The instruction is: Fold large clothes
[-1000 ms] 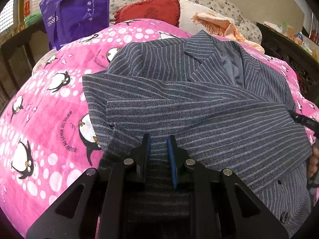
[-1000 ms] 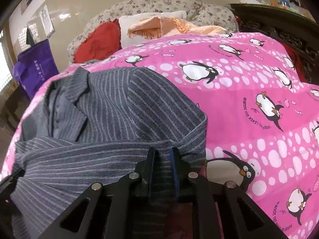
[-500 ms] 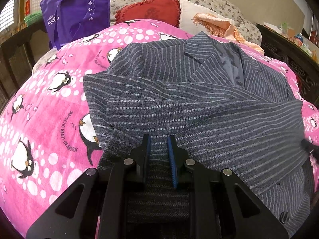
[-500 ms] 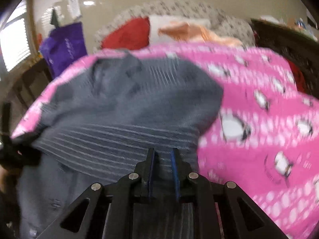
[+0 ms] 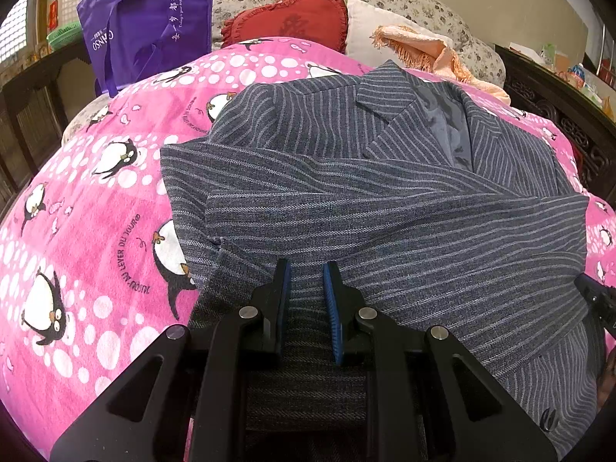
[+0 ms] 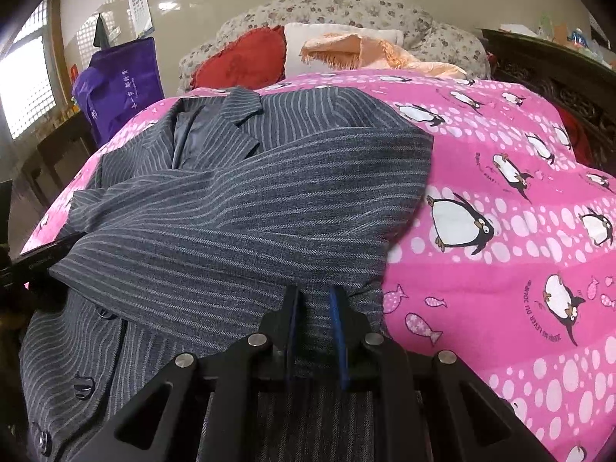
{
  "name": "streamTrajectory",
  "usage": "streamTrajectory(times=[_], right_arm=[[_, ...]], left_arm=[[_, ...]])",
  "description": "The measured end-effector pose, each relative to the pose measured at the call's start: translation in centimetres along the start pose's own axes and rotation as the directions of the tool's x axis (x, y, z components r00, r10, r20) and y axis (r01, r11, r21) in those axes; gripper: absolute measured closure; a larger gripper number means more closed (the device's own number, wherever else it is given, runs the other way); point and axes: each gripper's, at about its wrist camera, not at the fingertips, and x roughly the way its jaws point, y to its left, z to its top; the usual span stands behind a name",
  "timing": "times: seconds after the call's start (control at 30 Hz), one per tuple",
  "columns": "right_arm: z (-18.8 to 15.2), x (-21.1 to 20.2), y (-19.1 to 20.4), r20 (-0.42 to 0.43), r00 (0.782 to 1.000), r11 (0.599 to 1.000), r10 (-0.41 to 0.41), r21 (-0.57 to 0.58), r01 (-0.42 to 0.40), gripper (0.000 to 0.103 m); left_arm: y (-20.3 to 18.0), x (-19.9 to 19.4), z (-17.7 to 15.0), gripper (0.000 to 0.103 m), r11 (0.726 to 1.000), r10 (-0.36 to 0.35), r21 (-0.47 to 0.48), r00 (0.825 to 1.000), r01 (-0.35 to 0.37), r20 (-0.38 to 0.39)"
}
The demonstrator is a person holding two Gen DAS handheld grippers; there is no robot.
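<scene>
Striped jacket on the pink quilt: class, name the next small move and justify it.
Probably lift the hem and fold it toward the collar. Both sleeves already lie crossed over the striped jacket, and the left gripper and right gripper each pinch its near edge.

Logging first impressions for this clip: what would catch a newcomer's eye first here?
A grey pinstriped jacket lies spread across a bright pink penguin-print quilt, its sleeves folded over the front. The left gripper and right gripper each pinch its near edge. Behind it sit a red cushion and a purple bag.
</scene>
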Motion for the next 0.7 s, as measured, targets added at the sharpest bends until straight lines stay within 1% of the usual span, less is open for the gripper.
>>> streamTrajectory(times=[0.7], right_arm=[[-0.06,-0.11,-0.08,0.001,1.000,1.000,0.007,0.008,-0.007,0.088]], left_arm=[[-0.02,-0.02,-0.02,0.086,1.000,0.000,-0.001,1.000,0.000,0.000]])
